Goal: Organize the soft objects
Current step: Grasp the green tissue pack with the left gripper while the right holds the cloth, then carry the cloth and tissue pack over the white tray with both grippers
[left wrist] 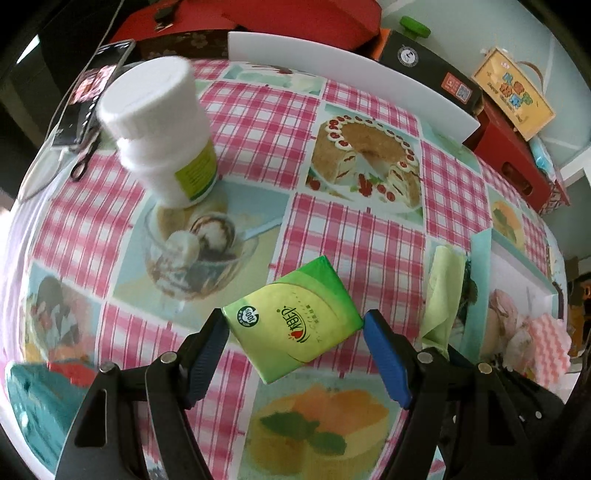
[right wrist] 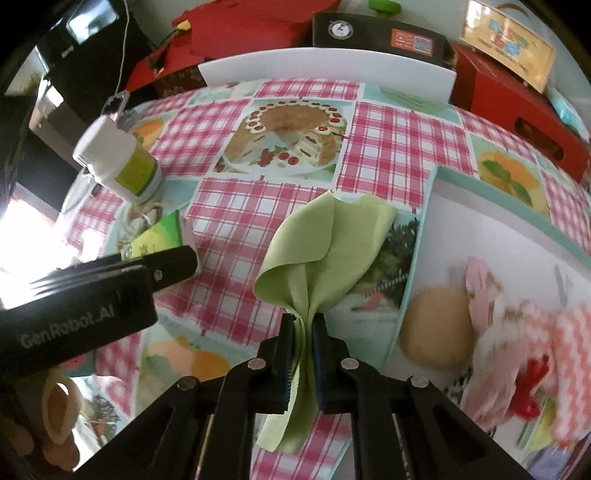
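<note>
Soft objects are spread over a table covered by an oilcloth point(left wrist: 369, 236) printed in pink-and-white check with panels of cakes and desserts. At the far left of the left wrist view, a dark phone point(left wrist: 92, 88) and a small pair of scissors point(left wrist: 85, 158) are seen by the table edge. Next to them a white plastic bottle point(left wrist: 162, 125) with a yellow-green label is stood on a printed ice-cream panel. Further right, a green tissue packet point(left wrist: 295, 317) is seen between the blue pads of the left gripper point(left wrist: 295, 328); the jaws are spread wide, and it cannot be told whether the pads touch the packet's corners or whether the packet rests on the cloth. To the right, a pale green cloth point(right wrist: 325, 254) is pinched between the closed fingers of the right gripper point(right wrist: 303, 332), its loose folds fanned out above the jaws and a tail hung below them. Just beside it on the right, a shallow white tray with a mint-green rim point(right wrist: 421, 258) is laid on the table; a round tan puff point(right wrist: 437, 328) and a pink-and-white wavy sponge point(right wrist: 561, 350) are held inside it, blurred. Along the back of the table a white board point(left wrist: 351, 74) is stood on edge. Behind it, red boxes point(left wrist: 295, 14), a black carton point(left wrist: 428, 62) and a yellow printed box point(left wrist: 513, 92) are stacked against a pale wall.
</note>
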Available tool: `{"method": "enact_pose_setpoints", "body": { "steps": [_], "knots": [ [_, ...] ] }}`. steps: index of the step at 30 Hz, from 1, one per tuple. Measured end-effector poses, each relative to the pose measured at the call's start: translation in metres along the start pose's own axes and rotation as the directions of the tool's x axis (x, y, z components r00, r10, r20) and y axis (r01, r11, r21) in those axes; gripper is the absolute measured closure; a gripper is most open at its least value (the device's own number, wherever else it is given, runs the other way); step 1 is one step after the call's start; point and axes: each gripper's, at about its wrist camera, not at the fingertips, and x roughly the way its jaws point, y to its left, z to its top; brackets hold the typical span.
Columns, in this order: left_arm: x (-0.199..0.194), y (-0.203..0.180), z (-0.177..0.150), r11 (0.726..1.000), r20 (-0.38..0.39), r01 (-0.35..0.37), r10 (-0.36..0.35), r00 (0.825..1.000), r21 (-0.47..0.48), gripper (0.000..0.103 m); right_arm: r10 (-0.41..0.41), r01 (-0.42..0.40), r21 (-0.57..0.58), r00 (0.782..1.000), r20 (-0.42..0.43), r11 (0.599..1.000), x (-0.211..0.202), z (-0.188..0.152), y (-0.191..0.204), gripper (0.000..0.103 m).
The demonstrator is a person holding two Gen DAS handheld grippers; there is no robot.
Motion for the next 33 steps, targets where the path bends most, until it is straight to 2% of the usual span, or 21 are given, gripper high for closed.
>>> {"method": "enact_pose_setpoints", "body": {
  "steps": [12, 17, 22, 33],
  "knots": [
    [-0.058, 0.018, -0.05, 0.996, 0.056, 0.044, -0.04, 0.998, -0.074, 0.027, 0.052, -0.058, 0.078, 0.995, 0.084, 0.995, -0.053, -0.029, -0.009, 0.093],
    [-0.088, 0.012, -0.06, 0.997, 0.078, 0.047, -0.042, 0.996, -0.06, 0.027, 0.053, -0.064, 0.077, 0.989, 0.139, 0.995, -0.083, -0.037, -0.006, 0.093],
    [-0.1, 0.002, -0.062, 0.997, 0.094, 0.056, -0.051, 0.994, -0.053, 0.027, 0.048, -0.063, 0.075, 0.982, 0.184, 0.995, -0.109, -0.042, -0.003, 0.093],
    [-0.138, -0.021, -0.074, 0.999, 0.139, 0.052, -0.051, 0.989, 0.002, 0.027, 0.047, -0.069, 0.083, 0.971, 0.236, 0.994, -0.143, -0.061, -0.011, 0.093]
  ]
}}
